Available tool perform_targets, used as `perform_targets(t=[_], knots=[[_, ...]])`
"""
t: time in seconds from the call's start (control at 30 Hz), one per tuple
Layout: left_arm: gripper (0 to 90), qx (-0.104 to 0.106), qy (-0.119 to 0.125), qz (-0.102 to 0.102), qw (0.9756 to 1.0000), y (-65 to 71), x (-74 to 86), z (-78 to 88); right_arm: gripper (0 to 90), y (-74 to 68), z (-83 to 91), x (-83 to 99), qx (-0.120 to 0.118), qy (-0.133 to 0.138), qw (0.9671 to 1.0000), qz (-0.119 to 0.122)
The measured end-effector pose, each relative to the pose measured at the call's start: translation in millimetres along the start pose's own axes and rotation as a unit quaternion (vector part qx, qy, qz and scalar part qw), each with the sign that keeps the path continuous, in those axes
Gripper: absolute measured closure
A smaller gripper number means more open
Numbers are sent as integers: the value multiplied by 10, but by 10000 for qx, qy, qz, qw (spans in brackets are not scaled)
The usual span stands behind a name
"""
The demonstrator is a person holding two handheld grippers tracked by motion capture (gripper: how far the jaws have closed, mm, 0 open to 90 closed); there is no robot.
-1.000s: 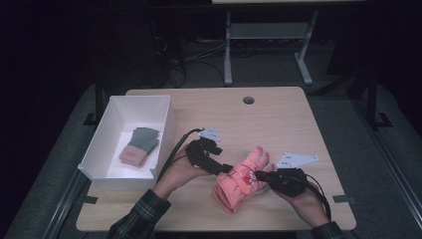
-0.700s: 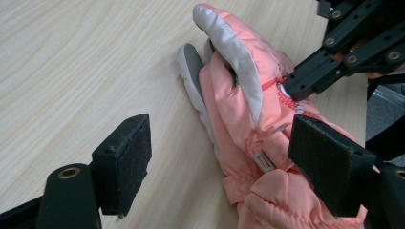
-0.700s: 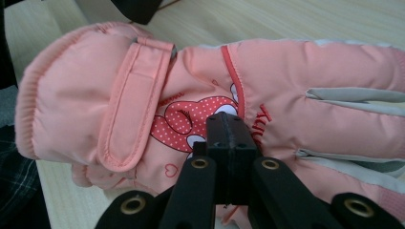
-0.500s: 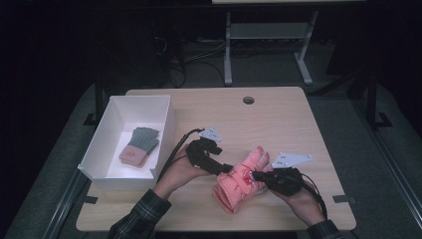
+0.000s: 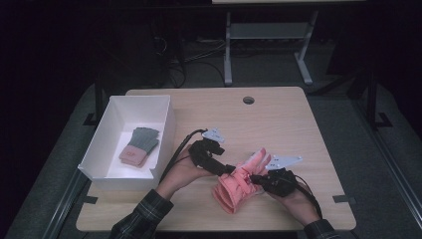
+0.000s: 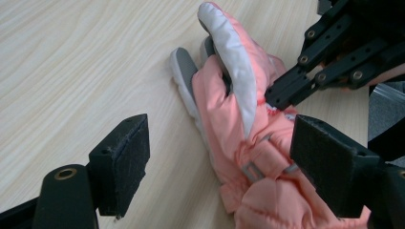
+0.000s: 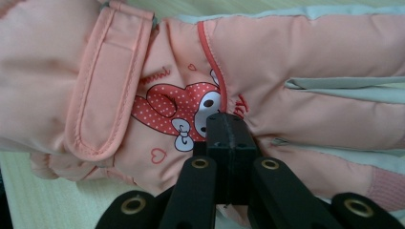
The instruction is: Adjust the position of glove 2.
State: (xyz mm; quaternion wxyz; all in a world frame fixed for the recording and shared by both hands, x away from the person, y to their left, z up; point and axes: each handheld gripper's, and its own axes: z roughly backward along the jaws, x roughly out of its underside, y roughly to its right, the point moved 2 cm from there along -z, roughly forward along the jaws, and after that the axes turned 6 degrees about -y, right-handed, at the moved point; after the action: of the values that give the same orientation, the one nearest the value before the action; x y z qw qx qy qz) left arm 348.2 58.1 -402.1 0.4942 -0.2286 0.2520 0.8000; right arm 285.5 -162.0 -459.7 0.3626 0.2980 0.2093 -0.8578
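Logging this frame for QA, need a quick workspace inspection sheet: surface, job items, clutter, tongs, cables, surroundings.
Surface: light wooden table with a round hole near its far edge.
Job's things: pink glove lying flat near the front edge.
Clutter: white box at the left, holding a folded grey and pink item.
Grippers: left tongs open astride the glove's cuff; right tongs shut, tips against the glove's printed back.
Cables: black cable trailing from the left tongs.
Surroundings: dark floor, metal frame behind the table.
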Motion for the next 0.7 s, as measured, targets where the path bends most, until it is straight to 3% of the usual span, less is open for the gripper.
perform_targets(t=[0.17,0.3,0.47,0.7], knots=[[193,80,-17,-38,10000,16,-71,-138,900,-12,-48,12,19,-86,10000,23],[180,130,-187,-132,9997,-11,-118,-310,900,-17,-81,9,51,-134,9999,23],[168,287,-354,-5,9990,-55,-108,-511,900,-14,-86,13,30,-130,9999,-39],[166,612,-603,124,9962,-47,-35,-646,900,-26,-94,18,86,-146,9999,2]])
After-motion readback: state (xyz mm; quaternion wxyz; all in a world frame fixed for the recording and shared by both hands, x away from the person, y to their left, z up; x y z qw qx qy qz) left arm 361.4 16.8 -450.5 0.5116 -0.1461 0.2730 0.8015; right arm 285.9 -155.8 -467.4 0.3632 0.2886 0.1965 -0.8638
